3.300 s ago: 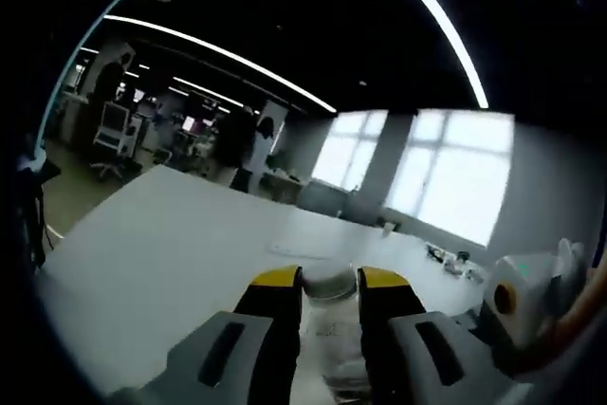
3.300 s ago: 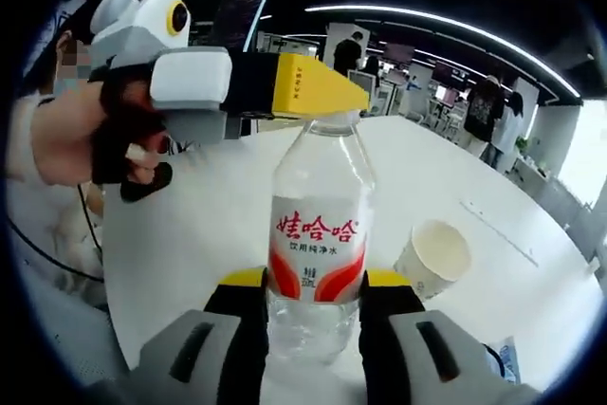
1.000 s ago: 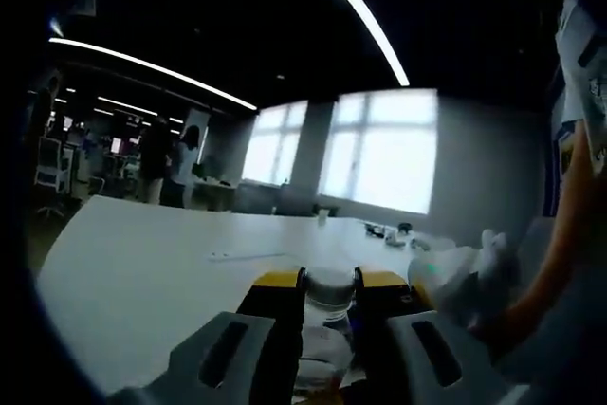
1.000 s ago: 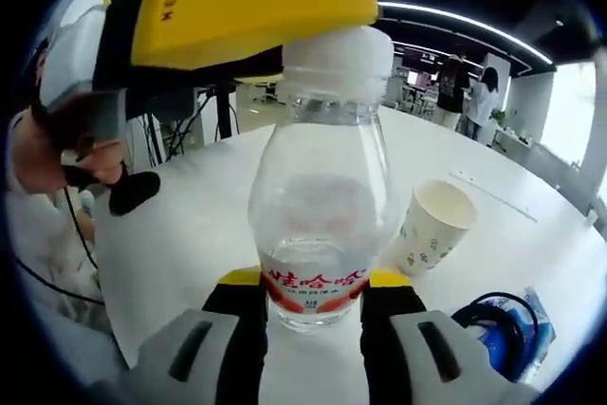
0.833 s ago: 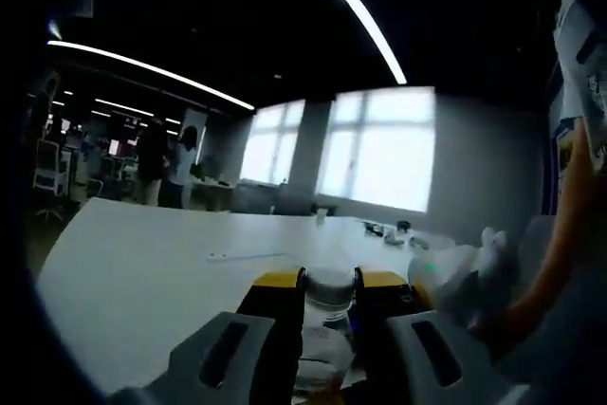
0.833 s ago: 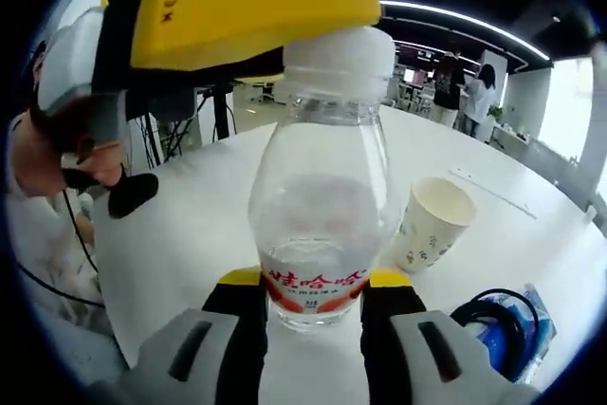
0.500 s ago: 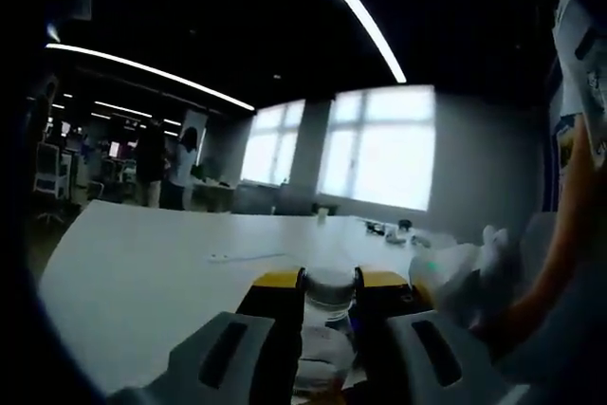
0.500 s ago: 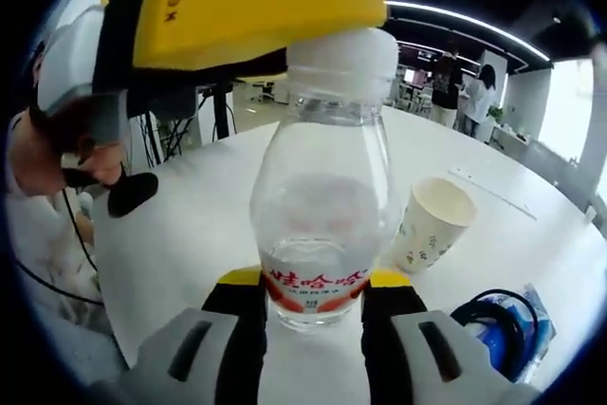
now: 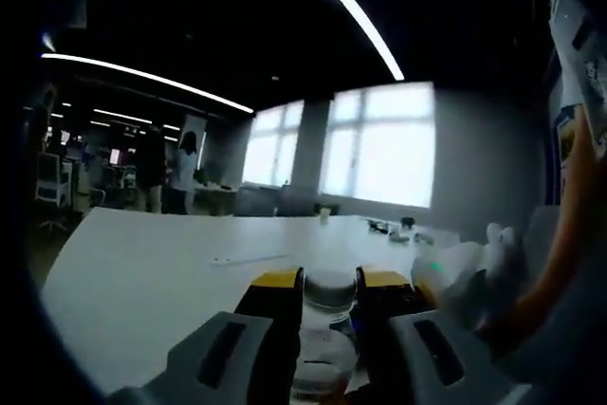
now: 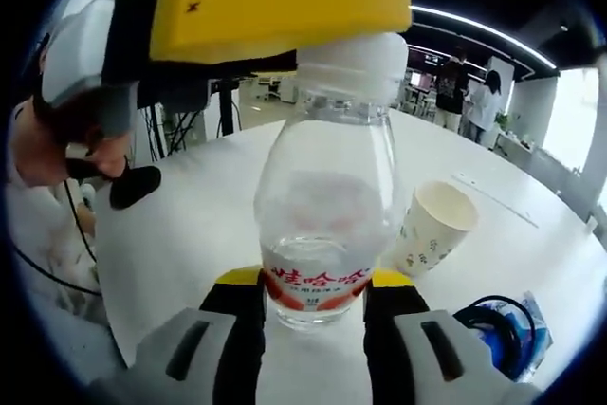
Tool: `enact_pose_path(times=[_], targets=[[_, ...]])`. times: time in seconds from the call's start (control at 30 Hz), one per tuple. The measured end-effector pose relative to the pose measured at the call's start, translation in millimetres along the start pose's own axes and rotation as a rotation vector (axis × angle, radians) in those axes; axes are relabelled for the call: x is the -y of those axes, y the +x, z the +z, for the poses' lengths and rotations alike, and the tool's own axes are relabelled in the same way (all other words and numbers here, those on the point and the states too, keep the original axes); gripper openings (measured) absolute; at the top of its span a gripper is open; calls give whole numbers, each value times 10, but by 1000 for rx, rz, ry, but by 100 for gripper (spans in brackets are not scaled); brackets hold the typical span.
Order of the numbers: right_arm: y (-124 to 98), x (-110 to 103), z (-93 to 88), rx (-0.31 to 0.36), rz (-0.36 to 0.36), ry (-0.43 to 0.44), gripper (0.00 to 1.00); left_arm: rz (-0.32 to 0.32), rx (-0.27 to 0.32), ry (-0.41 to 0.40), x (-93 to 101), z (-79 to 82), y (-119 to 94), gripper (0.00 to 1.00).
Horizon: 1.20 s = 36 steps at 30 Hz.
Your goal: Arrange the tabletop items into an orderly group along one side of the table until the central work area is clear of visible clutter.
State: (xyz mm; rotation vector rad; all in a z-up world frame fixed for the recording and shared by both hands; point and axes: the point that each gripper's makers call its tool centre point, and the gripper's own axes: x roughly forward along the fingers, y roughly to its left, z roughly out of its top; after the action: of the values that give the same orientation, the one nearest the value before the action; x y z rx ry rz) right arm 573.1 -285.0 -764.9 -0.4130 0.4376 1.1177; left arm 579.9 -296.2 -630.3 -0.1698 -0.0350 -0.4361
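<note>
Nothing much has moved: the bottle [image 10: 325, 206] stays mid-frame, right gripper [image 10: 314, 305] clamped low on it, left gripper [image 9: 329, 282] clamped on its cap [image 10: 352, 65]. Twisting could spill water near the cup [image 10: 432, 230], lower right.

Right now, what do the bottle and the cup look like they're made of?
The bottle looks like clear thin plastic: you see through its wall, it carries a glossy red-and-white printed label, and its cap is opaque white plastic. The cup looks like matte paper, off-white with small printed marks and a rolled rim, though a coating can't be ruled out.
</note>
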Motion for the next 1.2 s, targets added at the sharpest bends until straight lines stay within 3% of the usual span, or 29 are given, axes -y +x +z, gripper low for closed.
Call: enact_pose_path(times=[0.13, 0.23, 0.37, 0.47, 0.5, 0.63, 0.8, 0.83, 1.03, 1.2], targets=[[2, -71, -23, 6, 15, -24, 55, 2, 3, 1, 0, 3, 22, 23], [-5, -108, -48, -2, 38, -46, 55, -2, -10, 0, 9, -18, 31, 26], [-10, -82, -42, 3, 57, -41, 61, 35, -29, 9, -57, -56, 16, 45], [-23, -43, -59, -9, 77, -31, 63, 34, -39, -7, -67, -75, -6, 49], [-34, -42, -60, -10, 102, 10, 64, 37, -47, 4, -73, -82, -22, 50], [-68, -8, -94, -31, 135, 1, 64, 37, -56, 2, -84, -91, -63, 58], [-132, -11, -55, -13, 188, 2, 73, 51, -72, -8, -116, -122, -130, 61], [-148, -20, -96, -37, 204, -25, 74, 54, -75, -10, -117, -126, -141, 63], [-221, -19, -222, -73, 273, -19, 72, 60, -81, -23, -86, -144, -209, 66], [-310, -37, -198, -64, 359, -7, 71, 66, -92, -26, -45, -160, -280, 67]])
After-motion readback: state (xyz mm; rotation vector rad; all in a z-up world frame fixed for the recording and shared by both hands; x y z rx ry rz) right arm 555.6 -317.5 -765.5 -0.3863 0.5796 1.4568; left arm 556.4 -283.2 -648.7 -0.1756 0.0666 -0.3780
